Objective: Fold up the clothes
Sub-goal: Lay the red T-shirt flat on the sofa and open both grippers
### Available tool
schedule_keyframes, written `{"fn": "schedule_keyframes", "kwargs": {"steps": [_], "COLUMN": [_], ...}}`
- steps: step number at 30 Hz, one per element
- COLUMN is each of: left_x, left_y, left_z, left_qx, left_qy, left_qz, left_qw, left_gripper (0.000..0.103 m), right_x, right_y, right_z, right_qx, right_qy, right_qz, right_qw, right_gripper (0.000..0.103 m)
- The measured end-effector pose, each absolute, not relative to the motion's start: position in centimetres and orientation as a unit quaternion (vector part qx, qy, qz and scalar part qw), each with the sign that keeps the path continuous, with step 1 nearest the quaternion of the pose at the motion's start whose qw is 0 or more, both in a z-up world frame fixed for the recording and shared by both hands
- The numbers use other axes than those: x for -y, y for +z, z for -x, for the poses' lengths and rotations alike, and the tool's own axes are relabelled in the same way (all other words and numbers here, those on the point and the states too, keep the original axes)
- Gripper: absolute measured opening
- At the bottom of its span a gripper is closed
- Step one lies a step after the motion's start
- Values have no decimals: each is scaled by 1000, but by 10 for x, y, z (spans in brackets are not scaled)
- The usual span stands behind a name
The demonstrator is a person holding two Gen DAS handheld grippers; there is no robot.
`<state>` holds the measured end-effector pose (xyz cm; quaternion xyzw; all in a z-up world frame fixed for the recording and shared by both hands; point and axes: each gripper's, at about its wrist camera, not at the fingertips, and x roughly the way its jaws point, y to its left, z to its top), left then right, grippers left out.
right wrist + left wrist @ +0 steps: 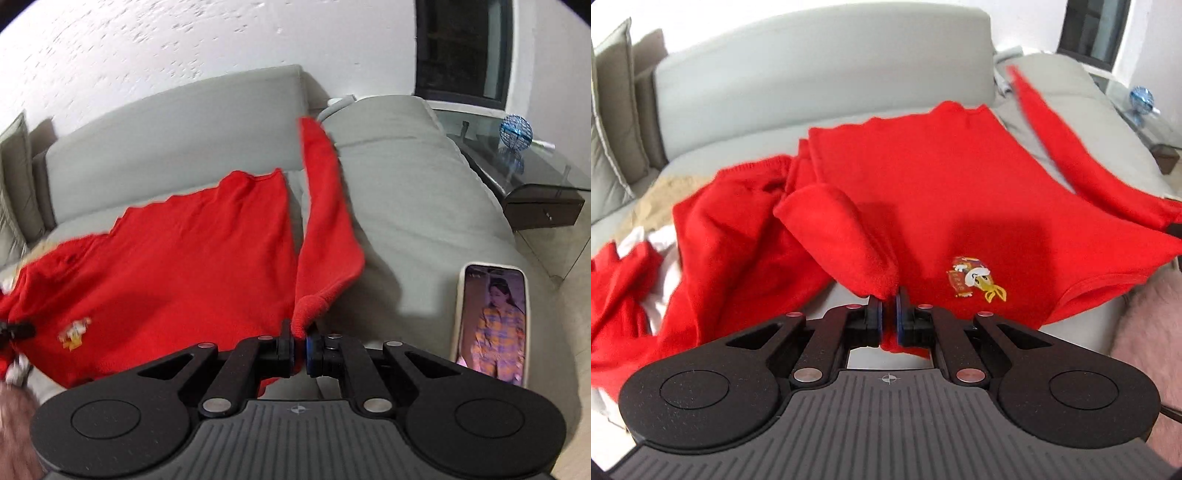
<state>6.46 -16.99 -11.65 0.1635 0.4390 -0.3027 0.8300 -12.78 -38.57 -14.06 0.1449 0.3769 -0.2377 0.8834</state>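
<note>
Left wrist view: the left gripper (888,308) has its jaws clenched on one corner of the red sweater (942,199), which is spread on the grey sofa (812,74). More clothes (646,280) lie unfolded at the left.

Right wrist view: the right gripper (300,349) pinches the other corner, its sleeve (325,206) trailing far. I judge folding has hardly begun.

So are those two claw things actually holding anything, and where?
Yes. Both grip the red sweater: the left gripper pinches its left shoulder, the right gripper its right shoulder.
</note>
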Motion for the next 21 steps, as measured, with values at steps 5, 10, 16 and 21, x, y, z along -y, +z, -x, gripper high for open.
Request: {"fn": "schedule_keyframes", "kwargs": {"steps": [5,10,16,21], "left_x": [171,156,105,70], "left_y": [-168,-159,-114,-70], "left_z": [-65,-50,-21,-48], "left_qx": [-479,-462,-446,-382], "left_qy": [-260,-248,-267,-217], "left_qz": [-229,-242,-175,-90], "left_qw": [807,817,836,894], "left_gripper": [42,66,66,66], "right_x": [382,365,356,337], "right_y": [-181,-164,-122,-115], "right_z": [118,111,122,114], "right_qx": [-467,-483,-434,-416], "right_qy": [-210,-198,-186,-150], "right_qz": [-154,-134,-166,-160], "right_qw": [845,842,866,882], "right_gripper": [21,62,73,73]}}
